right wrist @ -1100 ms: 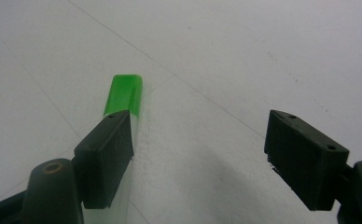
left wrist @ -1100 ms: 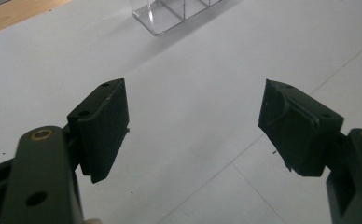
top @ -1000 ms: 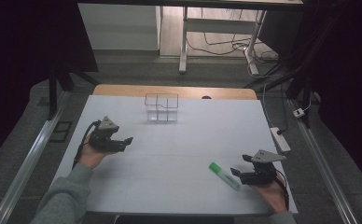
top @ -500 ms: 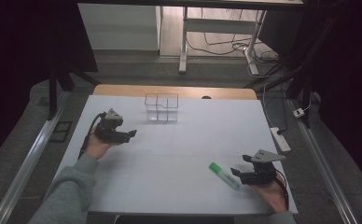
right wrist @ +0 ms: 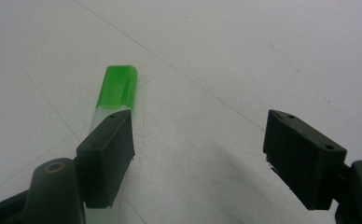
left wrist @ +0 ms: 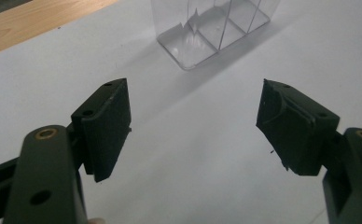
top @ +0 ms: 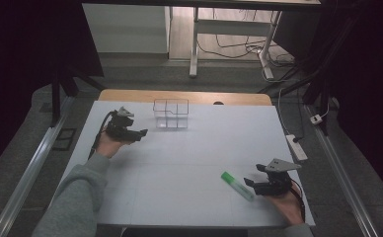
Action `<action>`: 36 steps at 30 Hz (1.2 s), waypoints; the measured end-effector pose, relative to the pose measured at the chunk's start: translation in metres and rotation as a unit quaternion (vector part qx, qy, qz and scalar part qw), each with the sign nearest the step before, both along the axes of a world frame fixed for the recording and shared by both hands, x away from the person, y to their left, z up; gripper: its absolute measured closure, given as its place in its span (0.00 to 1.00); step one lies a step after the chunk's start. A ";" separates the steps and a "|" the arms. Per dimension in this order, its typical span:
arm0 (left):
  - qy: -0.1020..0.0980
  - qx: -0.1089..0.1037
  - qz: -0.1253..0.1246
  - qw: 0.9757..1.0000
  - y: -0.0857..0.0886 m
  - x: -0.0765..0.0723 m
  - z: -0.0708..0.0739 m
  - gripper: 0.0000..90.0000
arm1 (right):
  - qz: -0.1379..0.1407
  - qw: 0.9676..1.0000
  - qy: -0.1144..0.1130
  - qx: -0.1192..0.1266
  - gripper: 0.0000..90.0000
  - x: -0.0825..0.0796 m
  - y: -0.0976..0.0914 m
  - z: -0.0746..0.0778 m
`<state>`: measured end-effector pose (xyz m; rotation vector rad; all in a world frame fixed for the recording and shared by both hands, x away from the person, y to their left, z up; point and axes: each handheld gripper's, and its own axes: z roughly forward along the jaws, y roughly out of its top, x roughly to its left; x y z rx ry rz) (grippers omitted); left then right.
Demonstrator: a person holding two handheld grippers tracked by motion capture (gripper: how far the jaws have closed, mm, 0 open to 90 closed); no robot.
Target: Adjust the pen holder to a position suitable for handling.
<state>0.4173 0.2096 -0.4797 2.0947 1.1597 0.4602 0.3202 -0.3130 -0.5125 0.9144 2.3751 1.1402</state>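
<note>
Nearest the person, the right tool [top: 251, 183] is held low over the bench [top: 189, 163] close to its near right corner, its jaws spread wide and nothing gripped between them. In the right gripper view the right tool [right wrist: 200, 154] is seen with a green-capped stick [right wrist: 116, 91] lying flat on the white surface, partly hidden behind the left-hand jaw and outside the gap, the green cap pointing away. In the high view the stick [top: 237, 186] lies just beside the jaw tips, slanted, with bare white surface on its far and left sides. A broad stretch of uncluttered bench is left between the two hands. Farther off, toward the far left, the left tool [top: 139, 133] is held by a hand in a grey sleeve [top: 76, 197], pointing to the right; its jaws are also spread wide and empty. In the left gripper view the left tool [left wrist: 193, 126] is aimed toward a clear plastic divided box [left wrist: 214, 28], which stands apart from the jaws with white surface between. In the high view the box [top: 171, 114] stands near the far edge, where a strip of bare wood [top: 184, 96] is exposed beyond the white covering. A power strip [top: 296, 147] lies beside the right edge. Beyond the bench, grey floor, white desk legs [top: 194, 42] and loose cables [top: 244, 47] are seen, with dark surroundings on both sides.
</note>
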 end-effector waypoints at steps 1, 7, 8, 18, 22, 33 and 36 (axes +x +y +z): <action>0.000 0.000 0.001 1.000 -0.001 0.002 0.000 0.29 | 0.000 1.000 0.000 0.000 0.27 0.000 0.000 0.000; 0.003 -0.003 0.008 1.000 -0.003 0.013 0.000 0.30 | -0.001 1.000 0.000 -0.001 0.27 0.000 0.000 0.000; 0.004 -0.004 0.009 1.000 -0.003 0.015 -0.001 0.30 | -0.001 1.000 0.000 0.000 0.27 0.000 0.000 0.000; 0.015 -0.001 0.021 1.000 -0.003 0.033 -0.006 0.35 | 0.001 1.000 0.001 0.001 0.27 0.001 -0.001 -0.001; 0.012 0.001 0.024 1.000 -0.003 0.037 -0.006 0.38 | 0.003 1.000 0.002 0.000 0.27 0.001 -0.001 -0.001; 0.003 -0.001 0.022 1.000 -0.007 0.046 -0.007 0.54 | 0.004 1.000 0.004 0.000 0.27 0.001 -0.001 -0.001; -0.001 0.000 0.021 1.000 -0.009 0.049 -0.007 0.62 | 0.002 1.000 0.004 -0.001 0.27 0.001 -0.001 -0.001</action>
